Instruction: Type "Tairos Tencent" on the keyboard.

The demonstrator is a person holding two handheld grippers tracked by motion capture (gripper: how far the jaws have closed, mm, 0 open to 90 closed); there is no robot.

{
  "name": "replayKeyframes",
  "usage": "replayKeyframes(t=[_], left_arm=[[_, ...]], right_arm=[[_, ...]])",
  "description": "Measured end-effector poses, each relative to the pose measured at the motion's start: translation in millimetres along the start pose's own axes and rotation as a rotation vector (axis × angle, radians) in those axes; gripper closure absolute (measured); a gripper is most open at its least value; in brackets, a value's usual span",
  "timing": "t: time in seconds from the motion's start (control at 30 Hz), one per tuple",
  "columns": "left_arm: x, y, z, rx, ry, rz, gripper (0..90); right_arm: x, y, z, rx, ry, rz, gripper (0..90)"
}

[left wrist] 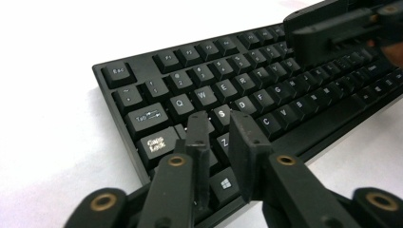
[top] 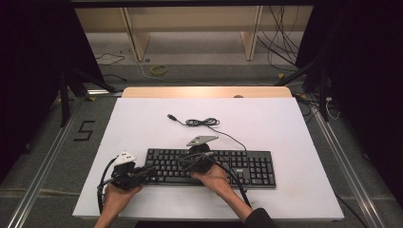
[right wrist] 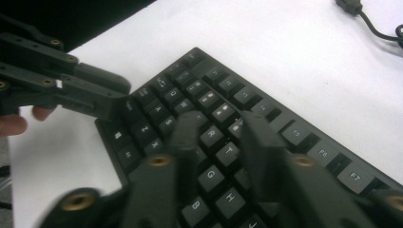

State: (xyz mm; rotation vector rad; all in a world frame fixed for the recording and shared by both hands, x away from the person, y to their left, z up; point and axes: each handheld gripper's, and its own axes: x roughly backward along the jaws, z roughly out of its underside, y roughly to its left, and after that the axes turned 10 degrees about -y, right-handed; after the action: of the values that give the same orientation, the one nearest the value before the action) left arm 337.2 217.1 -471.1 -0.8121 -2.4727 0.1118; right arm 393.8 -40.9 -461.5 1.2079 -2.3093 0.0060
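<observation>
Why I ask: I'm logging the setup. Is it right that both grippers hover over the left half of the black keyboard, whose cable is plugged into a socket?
Not quite. The high view shows the cable loose on the white table, its plug free. Both grippers are over the left half of the keyboard.

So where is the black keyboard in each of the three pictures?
High view: the keyboard lies low in the middle of the white table, under both hands.
Left gripper view: it runs from the left edge up to the right.
Right gripper view: it runs from the middle down to the right.
Shared landmark: the left gripper over the keyboard's left end.
</observation>
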Motion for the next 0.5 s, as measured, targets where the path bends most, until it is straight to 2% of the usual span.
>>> replayKeyframes(t=[0.13,0.33,0.4,0.5], left_arm=[[-1.2,-0.2,-2.1,0.012,-0.01,0.004,69.9],[-3.7,0.3,-5.7,0.024,-0.031,-0.006,59.1],[-4.5,1.4,-6.7,0.027,-0.033,-0.014,59.8],[-6.7,1.9,-7.9,0.018,-0.034,-0.013,66.3]], right_arm=[[6.6,-0.4,0.7,-0.001,-0.008,-0.009,53.6],[20.4,0.0,1.3,0.006,-0.041,-0.017,42.1],[25.3,-0.2,2.9,0.007,-0.046,-0.019,39.6],[32.3,-1.6,6.7,0.011,-0.052,-0.015,36.6]])
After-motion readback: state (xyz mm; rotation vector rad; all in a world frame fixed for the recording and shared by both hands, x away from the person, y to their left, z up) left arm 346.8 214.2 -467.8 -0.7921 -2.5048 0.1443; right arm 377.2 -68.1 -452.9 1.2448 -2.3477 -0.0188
